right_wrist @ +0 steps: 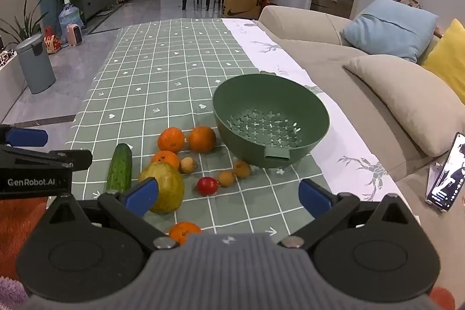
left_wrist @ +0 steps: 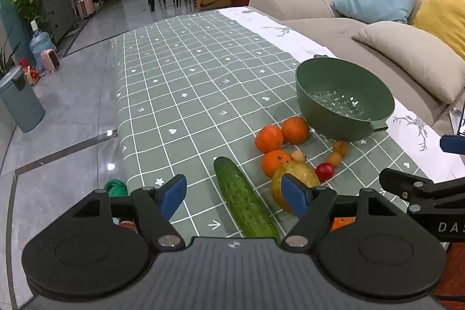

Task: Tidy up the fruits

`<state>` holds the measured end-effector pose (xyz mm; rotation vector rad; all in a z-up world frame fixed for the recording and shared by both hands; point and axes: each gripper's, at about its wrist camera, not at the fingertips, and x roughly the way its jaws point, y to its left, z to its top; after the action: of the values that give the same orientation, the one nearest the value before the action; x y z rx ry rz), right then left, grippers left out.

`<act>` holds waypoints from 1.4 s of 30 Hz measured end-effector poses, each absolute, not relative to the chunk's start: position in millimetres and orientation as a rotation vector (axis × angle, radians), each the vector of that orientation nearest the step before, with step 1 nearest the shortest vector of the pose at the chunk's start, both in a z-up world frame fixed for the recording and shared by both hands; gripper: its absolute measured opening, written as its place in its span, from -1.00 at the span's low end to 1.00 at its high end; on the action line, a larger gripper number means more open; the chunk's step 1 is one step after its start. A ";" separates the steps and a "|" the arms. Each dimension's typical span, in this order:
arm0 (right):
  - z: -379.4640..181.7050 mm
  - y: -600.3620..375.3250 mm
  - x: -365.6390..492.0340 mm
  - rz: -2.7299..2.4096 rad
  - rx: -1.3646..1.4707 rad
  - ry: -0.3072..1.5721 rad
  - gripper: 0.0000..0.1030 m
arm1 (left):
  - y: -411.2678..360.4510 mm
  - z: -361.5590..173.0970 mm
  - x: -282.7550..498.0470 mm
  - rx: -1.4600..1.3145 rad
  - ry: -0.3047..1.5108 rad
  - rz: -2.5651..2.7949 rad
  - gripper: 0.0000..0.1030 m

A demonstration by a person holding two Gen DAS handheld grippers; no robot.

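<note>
Both tools, left tool [left_wrist: 235,193] and right tool [right_wrist: 228,198], are hanging wide open and empty before the green colander [right_wrist: 290,98], since we are leaving the fruit loose beside it for sorting.

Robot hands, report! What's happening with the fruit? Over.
Both jaws open, empty. Fruit loose on table beside green colander, colander empty. Cucumber among fruit. Over.

Right gripper [right_wrist: 228,195] is hanging over the checked tablecloth [right_wrist: 162,77] with its jaws wide apart, nothing between them. Ahead: green colander [right_wrist: 290,103], empty, with oranges [right_wrist: 202,139], a cucumber [right_wrist: 119,168], a big yellowish fruit [right_wrist: 170,183] and a little red one [right_wrist: 207,185] scattered beside it.
</note>
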<state>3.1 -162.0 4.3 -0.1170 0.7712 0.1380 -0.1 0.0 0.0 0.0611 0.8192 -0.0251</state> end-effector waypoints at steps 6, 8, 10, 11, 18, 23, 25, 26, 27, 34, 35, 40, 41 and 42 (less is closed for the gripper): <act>2.6 -160.5 0.8 0.140 -0.125 0.766 0.91 | 1.2 -5.4 0.6 0.061 0.824 -0.029 0.69; 0.0 -158.5 -0.2 0.138 -0.128 0.768 0.91 | 2.7 -6.7 -2.1 0.061 0.825 -0.027 0.69; -4.9 -160.6 6.7 0.141 -0.123 0.787 0.91 | 4.0 -8.8 -3.4 0.057 0.828 -0.028 0.69; -4.1 -161.4 6.6 0.142 -0.120 0.789 0.91 | 4.4 -9.4 -3.0 0.056 0.833 -0.027 0.69; 0.4 -165.4 4.5 0.146 -0.111 0.799 0.91 | 1.2 -5.6 -1.9 0.061 0.856 -0.020 0.69; 1.1 -165.2 2.4 0.148 -0.112 0.800 0.91 | 0.7 -5.5 -2.2 0.062 0.857 -0.020 0.69; 1.1 -165.0 2.7 0.147 -0.111 0.802 0.91 | 0.8 -5.5 -2.5 0.062 0.858 -0.020 0.69; 1.1 -165.2 3.0 0.147 -0.110 0.803 0.91 | 0.8 -5.5 -2.7 0.062 0.858 -0.020 0.69; 1.1 -165.3 2.5 0.146 -0.109 0.804 0.91 | 0.7 -5.5 -2.5 0.062 0.859 -0.020 0.69; 0.4 -167.6 0.7 0.143 -0.101 0.815 0.91 | 0.7 -5.7 -3.2 0.062 0.858 -0.020 0.69; 0.6 -167.8 0.4 0.143 -0.100 0.815 0.91 | 0.5 -5.5 -2.9 0.063 0.859 -0.019 0.69; 0.5 -168.2 0.9 0.145 -0.103 0.818 0.91 | 0.4 -5.8 -3.3 0.063 0.859 -0.019 0.69; 0.5 -168.2 0.8 0.145 -0.103 0.818 0.91 | 0.4 -5.8 -3.3 0.064 0.859 -0.019 0.69; 0.4 -168.1 0.8 0.144 -0.102 0.818 0.91 | 0.3 -5.8 -3.3 0.064 0.859 -0.020 0.69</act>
<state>0.8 -168.1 0.4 -0.1023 0.8182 0.1441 -3.3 0.3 -5.8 0.0637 0.8592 -0.0195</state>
